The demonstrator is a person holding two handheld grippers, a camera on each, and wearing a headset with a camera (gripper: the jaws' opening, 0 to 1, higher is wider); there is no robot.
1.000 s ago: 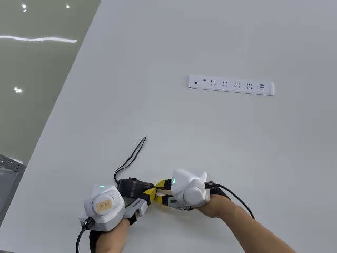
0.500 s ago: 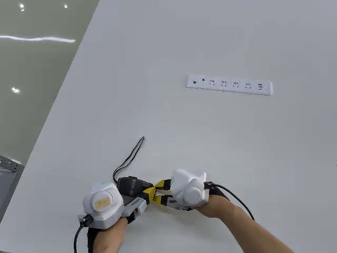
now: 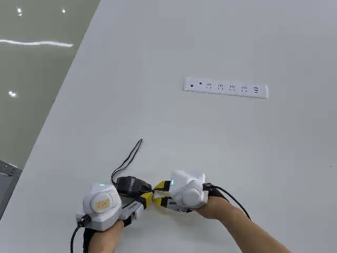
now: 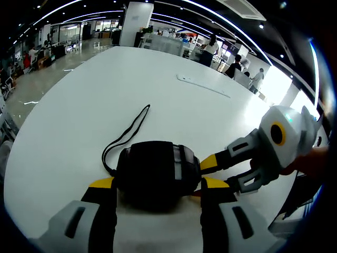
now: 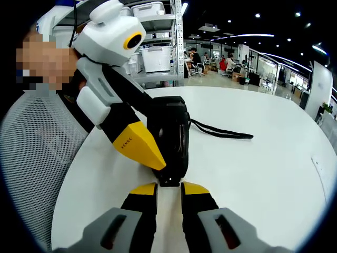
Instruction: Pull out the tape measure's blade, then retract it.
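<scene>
The black tape measure [image 3: 130, 185] lies near the table's front edge, its black wrist strap [image 3: 129, 157] trailing away across the top. In the left gripper view my left gripper [image 4: 158, 183] is shut on the tape measure [image 4: 155, 171], one yellow fingertip [image 4: 102, 183] at each side of the case. My right gripper [image 5: 168, 190] faces the case's mouth, with its yellow fingertips [image 5: 143, 190] closed to a narrow gap on a pale strip, the blade's end, which leaves the tape measure [image 5: 171, 132]. In the head view the left gripper [image 3: 138, 191] and right gripper [image 3: 159, 193] almost touch.
A white power strip [image 3: 225, 88] lies farther back on the white table [image 3: 210, 137]. The table's left edge [image 3: 50, 126] drops to a grey-green floor. A black cable [image 3: 231, 196] runs from the right gripper along the forearm.
The view has shifted a little. Both grippers stay on the tape measure; the left gripper has drifted slightly left and toward me.
</scene>
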